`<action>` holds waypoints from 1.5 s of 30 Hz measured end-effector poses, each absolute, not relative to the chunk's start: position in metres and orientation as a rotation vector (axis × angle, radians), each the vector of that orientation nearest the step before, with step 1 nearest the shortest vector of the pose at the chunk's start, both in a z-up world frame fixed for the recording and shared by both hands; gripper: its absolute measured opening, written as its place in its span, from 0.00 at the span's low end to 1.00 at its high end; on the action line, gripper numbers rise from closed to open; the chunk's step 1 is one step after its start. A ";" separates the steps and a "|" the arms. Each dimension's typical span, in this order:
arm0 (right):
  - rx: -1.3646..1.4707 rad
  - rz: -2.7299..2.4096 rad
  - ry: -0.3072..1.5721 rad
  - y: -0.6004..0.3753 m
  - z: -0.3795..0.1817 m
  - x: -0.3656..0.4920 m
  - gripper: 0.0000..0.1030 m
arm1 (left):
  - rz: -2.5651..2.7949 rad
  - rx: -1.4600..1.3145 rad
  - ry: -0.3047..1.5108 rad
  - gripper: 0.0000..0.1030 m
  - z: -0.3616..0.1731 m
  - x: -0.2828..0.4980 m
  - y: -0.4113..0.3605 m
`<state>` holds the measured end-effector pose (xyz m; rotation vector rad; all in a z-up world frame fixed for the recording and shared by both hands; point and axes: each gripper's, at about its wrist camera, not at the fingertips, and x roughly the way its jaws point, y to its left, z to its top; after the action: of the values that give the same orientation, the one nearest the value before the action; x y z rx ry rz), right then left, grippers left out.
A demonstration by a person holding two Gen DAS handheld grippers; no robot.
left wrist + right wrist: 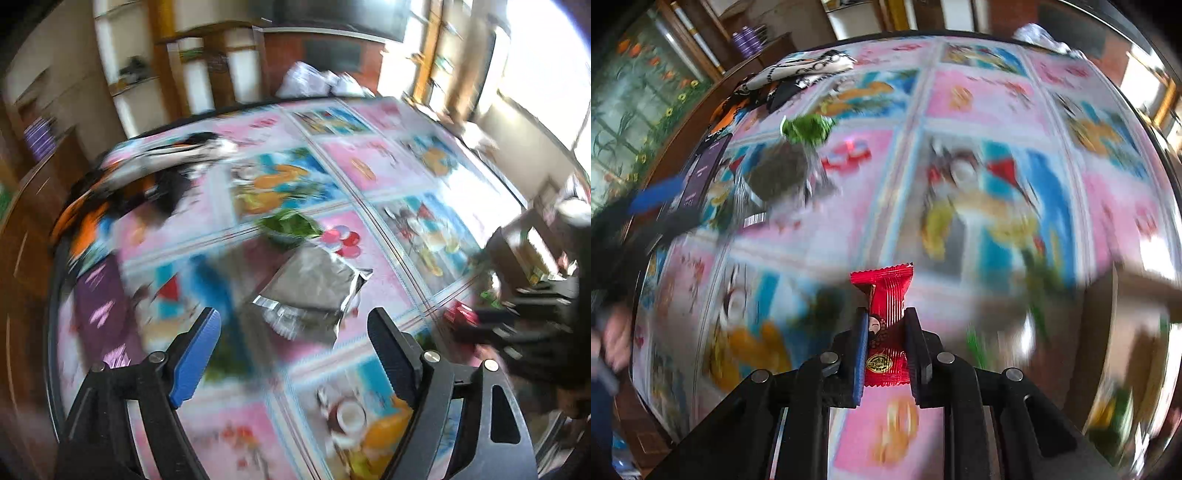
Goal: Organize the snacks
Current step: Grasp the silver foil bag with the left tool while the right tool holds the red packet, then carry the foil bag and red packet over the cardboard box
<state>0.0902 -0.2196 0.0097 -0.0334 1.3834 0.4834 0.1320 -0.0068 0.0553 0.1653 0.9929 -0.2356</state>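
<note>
Right wrist view: right gripper [885,325] fingers clamp a small red foil-wrapped snack with crimped ends and gold emblem [886,321], above the cartoon-patterned worktop [997,110]. Left gripper [291,339] fingers spread wide, empty, over a silver foil pouch [314,284].

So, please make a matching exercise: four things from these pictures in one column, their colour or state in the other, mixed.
1 small snack packet
2 flat foil pouch
3 left gripper
4 crumpled wrapper

a green
b silver
c jaws open, empty
d red, clamped in the right gripper

Pairs: 1-d, 2-b, 3-c, 4-a
</note>
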 end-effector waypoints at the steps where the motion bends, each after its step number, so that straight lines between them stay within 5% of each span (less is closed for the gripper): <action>1: -0.014 0.478 1.389 -0.225 0.010 0.082 0.19 | -0.225 0.201 0.991 0.79 0.052 0.138 -0.011; 12: 0.096 0.443 1.424 -0.259 0.014 0.035 0.19 | -0.319 0.340 1.063 0.80 0.012 0.182 -0.035; 14: 0.103 0.437 1.424 -0.262 0.014 0.034 0.19 | -0.307 0.297 1.062 0.76 0.011 0.183 -0.032; 16: 0.108 0.431 1.423 -0.264 0.015 0.033 0.19 | -0.291 0.218 1.062 0.56 0.012 0.177 -0.029; 34: 0.007 0.489 1.383 -0.251 0.022 -0.009 0.19 | -0.161 0.098 1.044 0.56 0.013 -0.027 -0.066; 45: 0.002 0.528 1.322 -0.258 0.048 -0.019 0.19 | -0.123 0.106 0.984 0.56 0.043 -0.036 -0.077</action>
<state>-0.0185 -0.2581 0.0481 0.0023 1.3221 0.5281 -0.0363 -0.0775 0.0434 0.1061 0.9841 -0.1235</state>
